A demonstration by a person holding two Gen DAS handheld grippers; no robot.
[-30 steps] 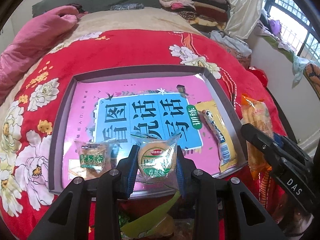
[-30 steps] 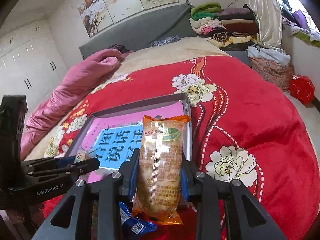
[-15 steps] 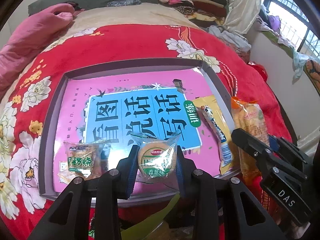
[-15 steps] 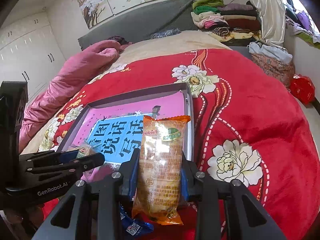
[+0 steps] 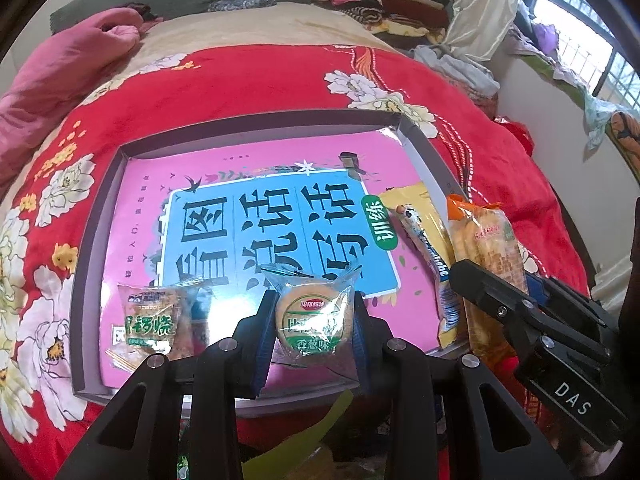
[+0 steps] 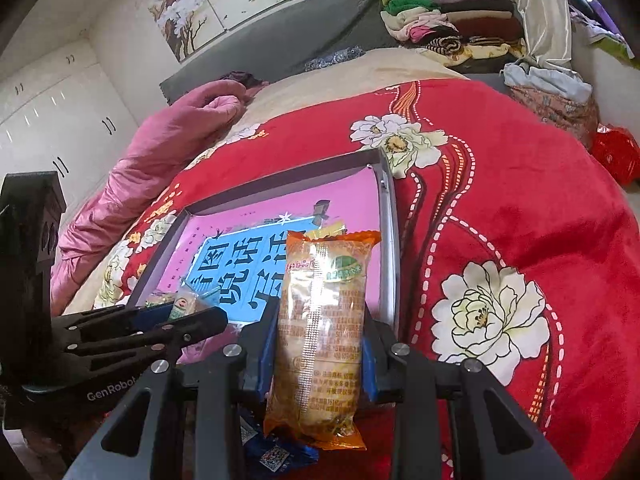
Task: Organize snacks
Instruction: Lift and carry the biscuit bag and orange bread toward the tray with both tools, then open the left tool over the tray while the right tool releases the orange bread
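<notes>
Round green-label biscuit pack (image 5: 313, 317) clamped in left gripper (image 5: 313, 322), over near edge of grey tray (image 5: 256, 126). Square cracker pack (image 5: 154, 326) lies just left of it, inside tray. Long orange pack (image 6: 320, 328) clamped in right gripper (image 6: 319, 354), beside tray's right wall; yellow stick pack (image 5: 424, 248) just inside.

Round biscuit pack (image 5: 314, 318), clear wrapper with green label: held above the tray's (image 5: 256, 128) 6 o'clock edge. Long orange-ended pack (image 6: 320, 336): held upright at the tray's 4 o'clock corner. Square green-lettered pack (image 5: 154, 322): flat on the tray at 7 o'clock. Yellow pack (image 5: 424, 256): lying lengthwise at 3 o'clock.
</notes>
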